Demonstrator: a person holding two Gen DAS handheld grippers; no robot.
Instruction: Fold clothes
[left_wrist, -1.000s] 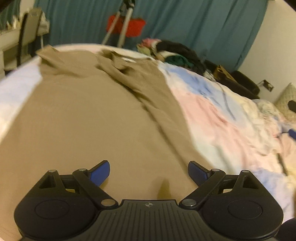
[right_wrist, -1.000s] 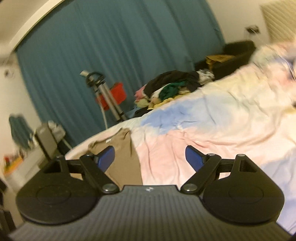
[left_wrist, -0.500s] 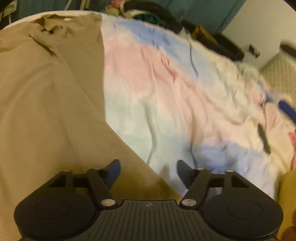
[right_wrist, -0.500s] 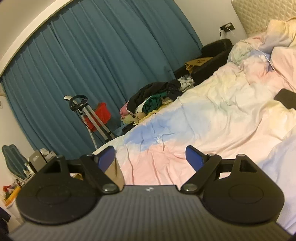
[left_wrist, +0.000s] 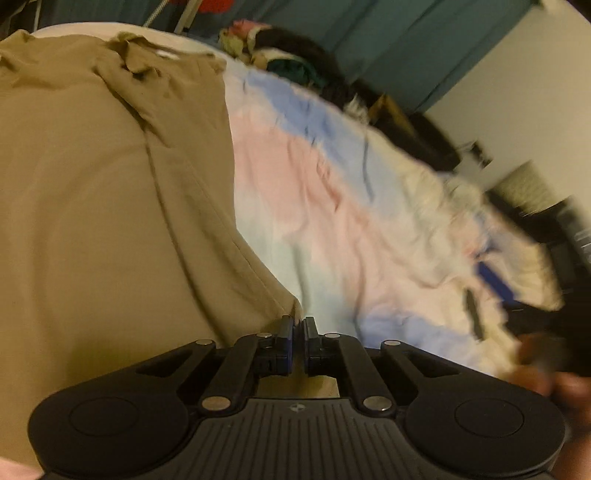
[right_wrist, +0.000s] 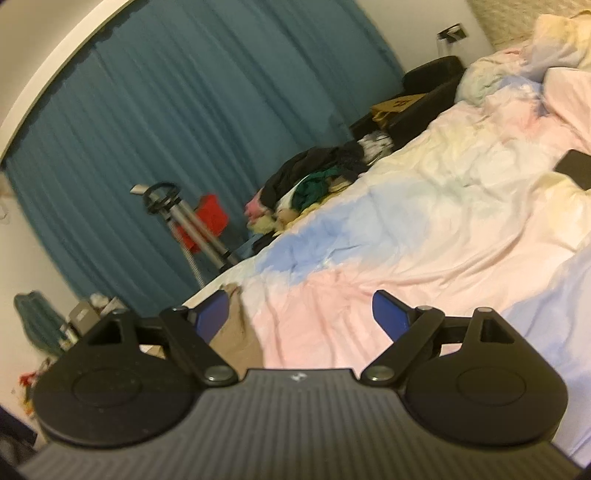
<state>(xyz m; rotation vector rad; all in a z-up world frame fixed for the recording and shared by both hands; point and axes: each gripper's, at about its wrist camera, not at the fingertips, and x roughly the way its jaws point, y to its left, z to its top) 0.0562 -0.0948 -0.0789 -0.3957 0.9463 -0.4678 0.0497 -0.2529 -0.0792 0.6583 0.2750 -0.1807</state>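
A tan shirt (left_wrist: 103, 206) lies spread flat on the bed, filling the left half of the left wrist view, its collar at the far end. My left gripper (left_wrist: 298, 325) is shut on the shirt's near right hem corner, where the cloth meets the bedspread. In the right wrist view only a strip of the tan shirt (right_wrist: 236, 336) shows behind the left finger. My right gripper (right_wrist: 301, 314) is open and empty, held above the bed to the right of the shirt. It also appears blurred at the right edge of the left wrist view (left_wrist: 517, 299).
The pastel pink, blue and cream bedspread (right_wrist: 424, 258) covers the bed. A pile of mixed clothes (right_wrist: 310, 188) sits at the far edge. A tripod (right_wrist: 184, 218) and red item stand before the teal curtain (right_wrist: 207, 110). A dark flat object (right_wrist: 576, 170) lies on the bed at right.
My left gripper moved right to the shirt's hem corner and closed on it. My right gripper stayed open, turning slightly over the bed.
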